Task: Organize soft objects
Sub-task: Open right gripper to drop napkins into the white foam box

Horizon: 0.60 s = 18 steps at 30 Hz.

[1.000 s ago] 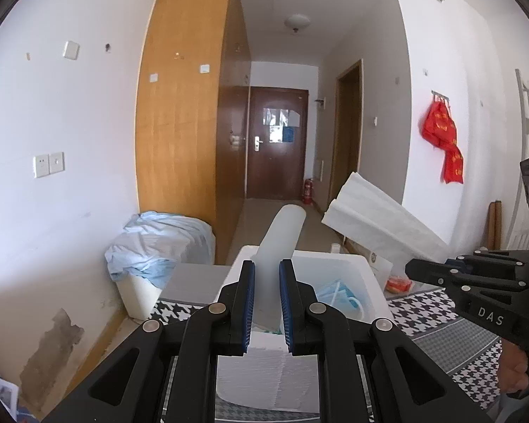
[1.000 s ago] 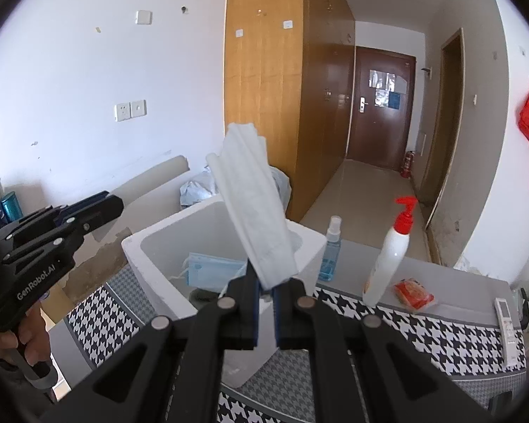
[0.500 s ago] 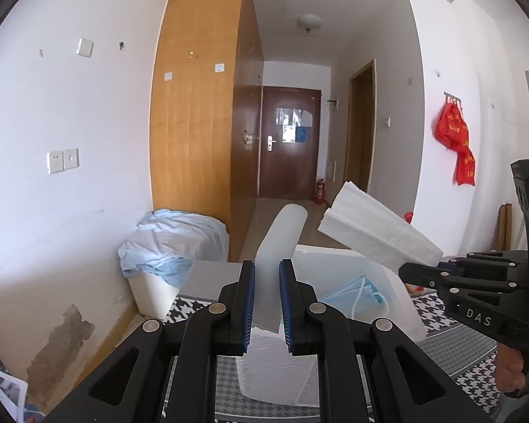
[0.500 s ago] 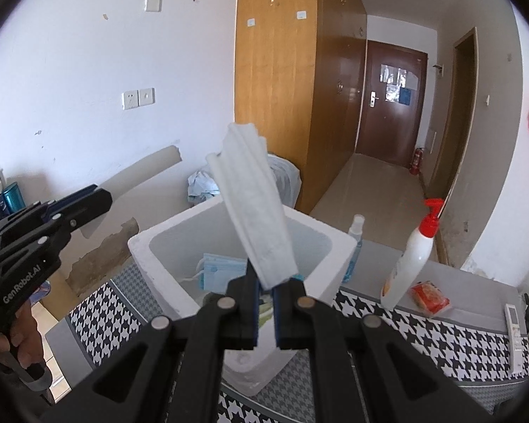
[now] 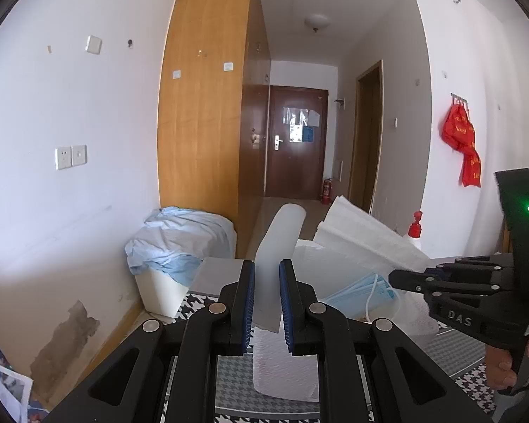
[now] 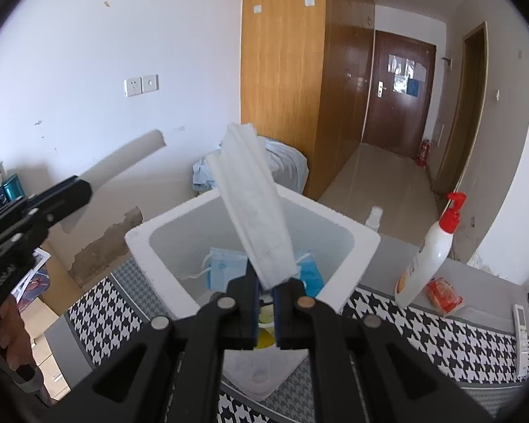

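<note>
The white foam box (image 6: 349, 257) is seen open-topped on the houndstooth cloth (image 6: 423, 324), with blue face masks (image 6: 225, 271) lying inside and a lotion pump bottle (image 6: 430, 261) standing apart at its right. A folded white tissue pack (image 6: 254, 204) is clamped by the right gripper (image 6: 264, 303) above the box's near rim. A pale flat strip (image 5: 278, 243), upright, is pinched by the left gripper (image 5: 266, 299) beside the box.

Your right tongs (image 6: 265, 294) are clamped on a folded white cloth (image 6: 254, 208), which stands tilted above the white foam box (image 6: 349, 268). Blue face masks (image 6: 225, 271) lie inside the box. A lotion bottle (image 6: 428, 257) stands on the houndstooth worktop (image 6: 423, 331) beside it.
</note>
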Available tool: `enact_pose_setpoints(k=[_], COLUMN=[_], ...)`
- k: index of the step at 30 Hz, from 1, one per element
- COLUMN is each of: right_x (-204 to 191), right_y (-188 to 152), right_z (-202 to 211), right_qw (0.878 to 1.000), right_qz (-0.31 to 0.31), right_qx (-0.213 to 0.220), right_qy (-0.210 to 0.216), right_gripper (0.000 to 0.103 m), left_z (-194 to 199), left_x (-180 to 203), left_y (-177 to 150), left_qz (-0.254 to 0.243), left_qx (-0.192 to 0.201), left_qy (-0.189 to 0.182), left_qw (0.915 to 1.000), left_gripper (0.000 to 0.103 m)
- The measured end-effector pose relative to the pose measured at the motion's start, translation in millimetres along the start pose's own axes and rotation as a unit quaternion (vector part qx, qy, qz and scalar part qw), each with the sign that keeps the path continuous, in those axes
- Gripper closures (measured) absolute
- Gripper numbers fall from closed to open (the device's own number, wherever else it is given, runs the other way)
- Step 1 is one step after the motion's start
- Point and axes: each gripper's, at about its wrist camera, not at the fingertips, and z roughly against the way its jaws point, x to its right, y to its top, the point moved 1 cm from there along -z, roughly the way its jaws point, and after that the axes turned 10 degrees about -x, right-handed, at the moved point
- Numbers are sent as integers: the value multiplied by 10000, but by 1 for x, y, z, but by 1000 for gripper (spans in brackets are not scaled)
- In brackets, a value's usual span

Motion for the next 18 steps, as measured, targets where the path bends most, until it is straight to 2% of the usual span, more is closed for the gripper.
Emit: enact_pose_setpoints(k=[2, 4, 5, 6, 7, 8, 9, 18], right_x=[0, -2, -2, -2, -2, -2, -3, 2], right_y=[0, -1, -2, -3, -3, -4, -5, -6], right_z=[-7, -14, -15, -16, -15, -13, -11, 2], right_qw=[9999, 9997, 9996, 9995, 9996, 9997, 9998, 9999], right_qz=[21, 69, 57, 50, 47, 46, 49, -25], right_qx=[-123, -249, -285, -303, -285, -227, -163, -23], right_qy=[19, 13, 0, 15, 40, 53, 45, 101], right_gripper=[93, 87, 78, 63, 55, 41, 36, 35], left_z=[0, 0, 0, 0, 0, 0, 0, -3], left_x=[-1, -1, -1, -1, -1, -1, -1, 0], left_y=[0, 0, 0, 0, 0, 0, 0, 2], left_qz=[7, 12, 16, 16, 15, 18, 14, 13], left_qx=[1, -3, -10, -15, -16, -14, -16, -33], left_qy=[0, 12, 13, 10, 9, 15, 13, -17], left_qw=[10000, 10000, 10000, 10000, 10000, 10000, 10000, 10000], left_gripper=[88, 88, 88, 88, 88, 88, 88, 88])
